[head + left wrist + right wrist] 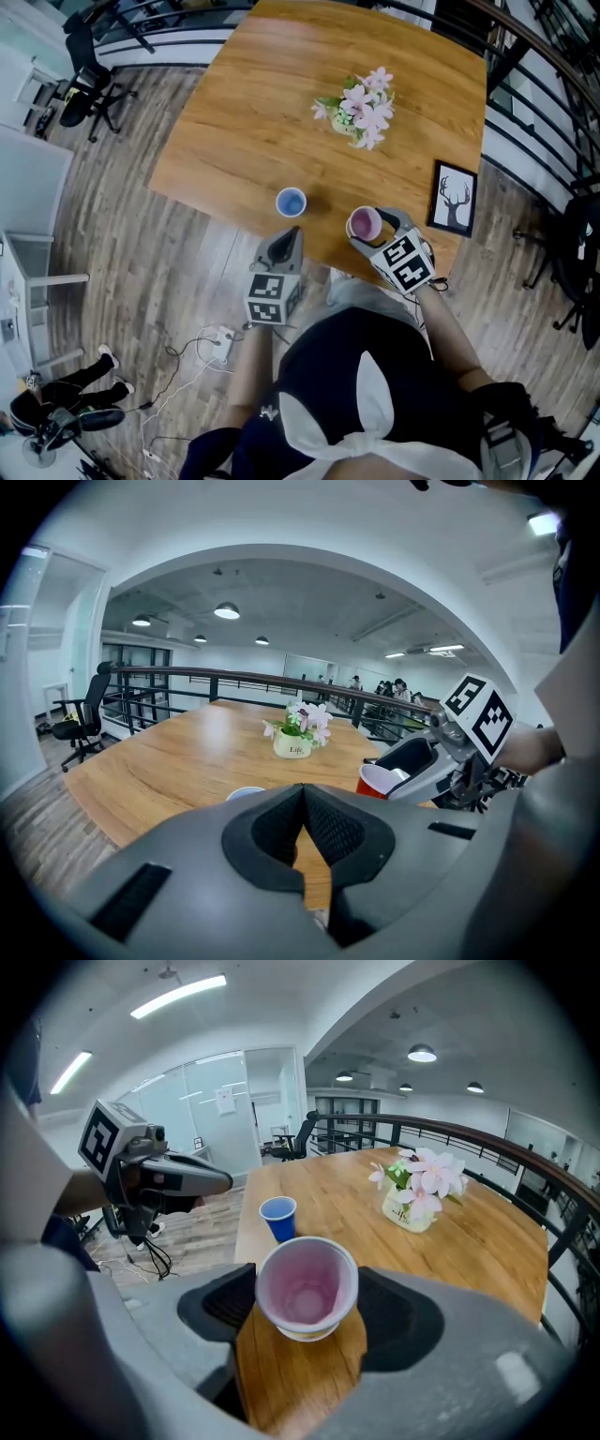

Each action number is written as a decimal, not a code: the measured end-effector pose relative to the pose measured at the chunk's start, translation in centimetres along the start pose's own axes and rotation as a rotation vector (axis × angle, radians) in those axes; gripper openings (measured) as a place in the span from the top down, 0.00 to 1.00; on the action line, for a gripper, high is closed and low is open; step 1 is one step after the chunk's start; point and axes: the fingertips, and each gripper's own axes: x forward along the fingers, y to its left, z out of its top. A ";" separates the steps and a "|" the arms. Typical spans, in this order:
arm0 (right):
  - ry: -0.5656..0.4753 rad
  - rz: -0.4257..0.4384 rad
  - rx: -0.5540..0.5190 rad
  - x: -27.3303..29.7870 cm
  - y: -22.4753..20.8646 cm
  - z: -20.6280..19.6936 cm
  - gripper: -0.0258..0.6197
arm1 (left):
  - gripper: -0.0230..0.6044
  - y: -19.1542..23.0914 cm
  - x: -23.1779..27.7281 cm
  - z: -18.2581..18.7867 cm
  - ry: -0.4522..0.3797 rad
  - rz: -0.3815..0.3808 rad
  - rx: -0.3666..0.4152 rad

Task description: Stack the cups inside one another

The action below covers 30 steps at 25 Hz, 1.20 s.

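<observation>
Holding blue cup (291, 202), wooden table (281, 94), red cup (364, 224), plank floor (122, 244), railing (187, 674)

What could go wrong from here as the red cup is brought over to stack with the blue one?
1. The blue cup stands free close to the table's near edge. The left gripper is shut and empty, not steadying it, so a push from the red cup might tip it or slide it off.
2. The right gripper holds the red cup by its thin wall, so extra squeeze may deform it.
</observation>
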 end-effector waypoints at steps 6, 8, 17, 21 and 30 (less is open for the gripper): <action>0.023 0.024 -0.008 1.3 -0.2 -1.0 0.44 | 0.94 -0.1 0.3 -0.4 0.010 -0.005 0.003; 0.031 0.031 -0.009 1.7 -0.1 -1.3 0.44 | 0.94 -0.1 0.3 -0.6 0.016 -0.006 0.003; 0.058 0.058 -0.018 2.4 0.4 -2.0 0.43 | 0.94 -0.1 0.6 -0.7 0.022 -0.012 0.004; 0.065 0.057 -0.025 2.7 0.2 -2.4 0.41 | 0.94 0.0 0.9 -0.7 0.021 -0.012 -0.001; 0.031 0.065 -0.038 2.2 0.5 -0.2 0.41 | 0.94 0.7 1.0 -0.8 0.018 -0.001 -0.008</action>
